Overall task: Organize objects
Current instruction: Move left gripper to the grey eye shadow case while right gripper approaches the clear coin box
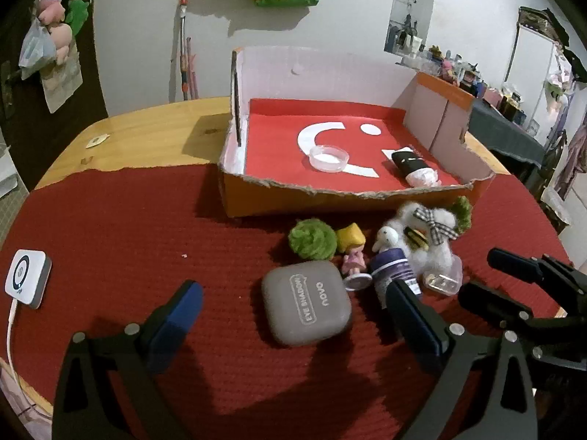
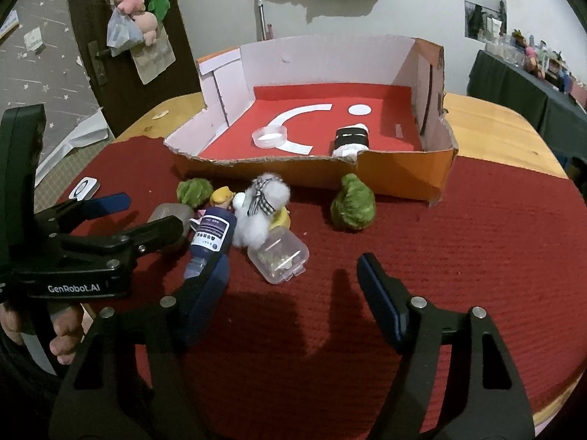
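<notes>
A dark red woven mat (image 2: 440, 256) covers the wooden table. Nearest, the right gripper (image 2: 293, 289) stands released and empty; the left gripper (image 1: 293, 304) likewise, straddling the grey rounded eye-shadow case (image 1: 306, 302) — rigid, smooth, best pinched across its flat sides. Beyond, the clear plastic hinged box (image 2: 280, 256) — light, slippery. Farthest, the torn orange cardboard tray (image 2: 403, 172).
</notes>
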`<state>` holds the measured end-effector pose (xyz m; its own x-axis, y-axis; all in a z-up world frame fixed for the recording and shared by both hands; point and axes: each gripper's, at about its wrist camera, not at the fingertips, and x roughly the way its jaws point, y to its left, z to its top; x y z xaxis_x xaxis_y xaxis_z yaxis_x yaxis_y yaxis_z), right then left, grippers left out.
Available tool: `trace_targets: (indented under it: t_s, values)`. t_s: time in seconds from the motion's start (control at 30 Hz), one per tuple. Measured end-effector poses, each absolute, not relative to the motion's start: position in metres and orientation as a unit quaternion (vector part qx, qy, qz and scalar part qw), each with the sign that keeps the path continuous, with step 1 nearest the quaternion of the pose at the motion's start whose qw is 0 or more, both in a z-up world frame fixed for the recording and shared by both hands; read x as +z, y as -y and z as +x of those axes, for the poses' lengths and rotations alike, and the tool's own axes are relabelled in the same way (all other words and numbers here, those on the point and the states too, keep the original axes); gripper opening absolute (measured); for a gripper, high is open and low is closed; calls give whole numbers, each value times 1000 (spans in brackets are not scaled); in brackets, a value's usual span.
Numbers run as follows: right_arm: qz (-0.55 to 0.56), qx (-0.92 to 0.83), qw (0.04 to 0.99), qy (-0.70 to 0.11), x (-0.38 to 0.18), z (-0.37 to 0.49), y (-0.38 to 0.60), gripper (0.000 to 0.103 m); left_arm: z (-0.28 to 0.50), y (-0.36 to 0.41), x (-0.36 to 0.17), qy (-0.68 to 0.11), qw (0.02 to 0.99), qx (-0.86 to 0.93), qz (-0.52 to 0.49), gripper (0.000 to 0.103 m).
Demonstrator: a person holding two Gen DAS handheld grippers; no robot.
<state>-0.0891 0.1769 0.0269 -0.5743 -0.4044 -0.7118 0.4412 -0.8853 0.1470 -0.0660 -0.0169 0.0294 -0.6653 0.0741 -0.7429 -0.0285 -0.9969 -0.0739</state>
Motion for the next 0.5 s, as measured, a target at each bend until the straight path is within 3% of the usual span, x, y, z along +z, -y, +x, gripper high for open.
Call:
trace_targets:
  t_s: [0.5]
  values:
    - [410,-879,242,-27,11,-95,-169,62,-69,23,15,33,17,905,-423,93]
